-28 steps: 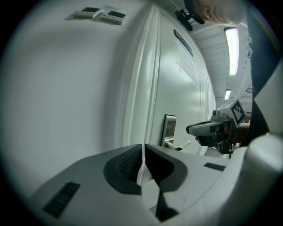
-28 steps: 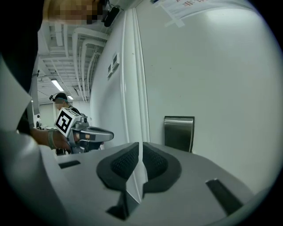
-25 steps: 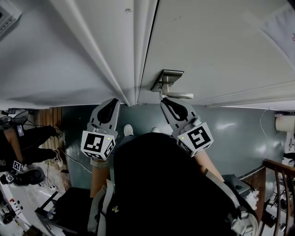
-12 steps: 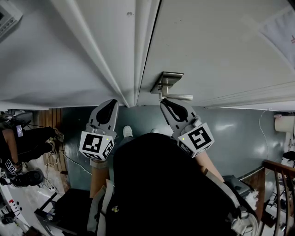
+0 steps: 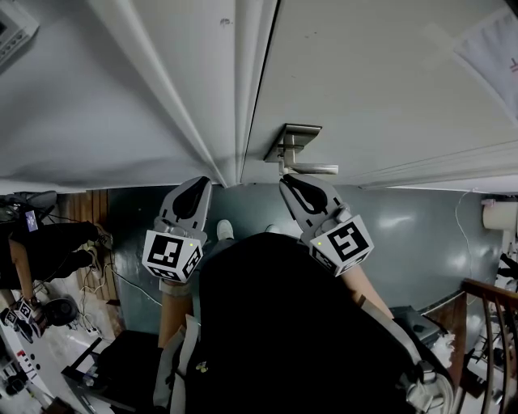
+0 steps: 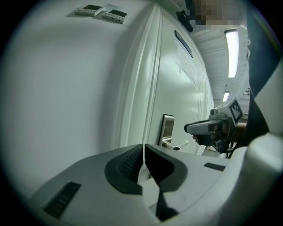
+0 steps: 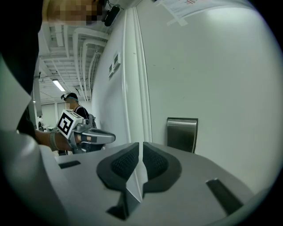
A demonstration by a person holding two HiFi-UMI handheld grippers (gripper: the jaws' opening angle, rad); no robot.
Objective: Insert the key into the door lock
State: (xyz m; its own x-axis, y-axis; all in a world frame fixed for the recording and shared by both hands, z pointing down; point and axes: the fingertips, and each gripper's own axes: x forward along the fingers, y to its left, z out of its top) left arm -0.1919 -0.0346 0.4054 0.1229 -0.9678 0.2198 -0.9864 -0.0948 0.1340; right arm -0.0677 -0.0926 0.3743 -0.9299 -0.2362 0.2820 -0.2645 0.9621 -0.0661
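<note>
On the white door (image 5: 388,81), just right of the door frame (image 5: 236,97), sits the shiny metal lock plate (image 5: 296,134). A silver handle (image 5: 314,169) sticks out under the plate, to the right. The right gripper (image 5: 291,183) is close below the handle. Its jaws are pressed together with only a thin slit between them, and I can make out nothing in the slit. The left gripper (image 5: 194,184) is down by the frame, near the plate but apart from it. Its jaws are pressed together too, with nothing seen between them. Both grippers point at the door. A paper (image 5: 494,48) is stuck high on the door. Two small switch boxes (image 6: 101,12) sit on the wall (image 5: 89,105). Off to the left, a person in dark clothes (image 5: 44,242) is on the floor (image 5: 405,226).
</note>
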